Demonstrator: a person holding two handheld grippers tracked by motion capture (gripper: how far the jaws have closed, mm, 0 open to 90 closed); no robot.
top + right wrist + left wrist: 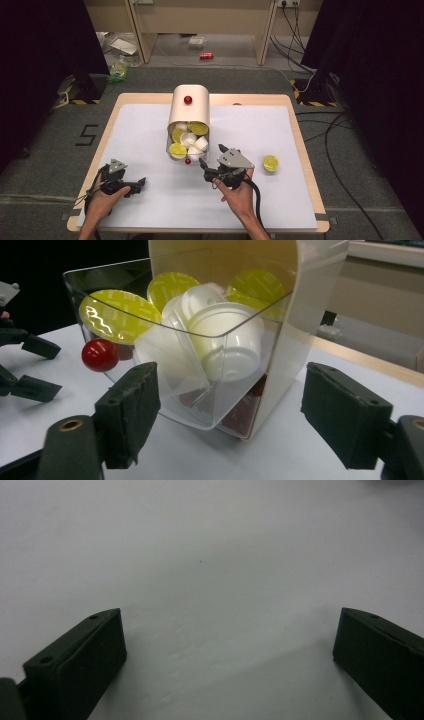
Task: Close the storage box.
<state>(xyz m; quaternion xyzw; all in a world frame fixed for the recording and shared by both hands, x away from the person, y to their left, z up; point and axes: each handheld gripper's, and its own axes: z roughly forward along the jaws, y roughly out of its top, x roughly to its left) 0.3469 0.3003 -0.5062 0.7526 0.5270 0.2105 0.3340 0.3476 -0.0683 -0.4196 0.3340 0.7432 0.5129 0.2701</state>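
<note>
My right gripper (211, 161) hovers just in front of a cream capsule dispenser (189, 107) that stands mid-table, toward the far edge, with a clear plastic drawer (220, 390) pulled out toward me from its base. The drawer is heaped with coffee capsules: in the high view I count three with lime-green foil lids (177, 149) and about four white ones (189, 139), though some lie half buried and the number underneath I cannot tell. A small red knob (100, 354) sticks out of the drawer's front, and a second red knob (188, 99) sits on the dispenser's curved top. In the right gripper view my two black jaws stand apart on either side of the drawer's near corner, pads clear of the plastic, grasping nothing. One more lime-green capsule (270, 162) lies alone on the white table cover (165, 200), to the right of my right hand (239, 192) and well apart from the dispenser. My left gripper (131, 186) rests low on the cover near the left front corner, its jaws spread wide and empty over bare white surface. Nothing stands between my right jaws and the drawer. Beyond the table, on the floor, a red can (206, 55) lies among cables and scraps.
</note>
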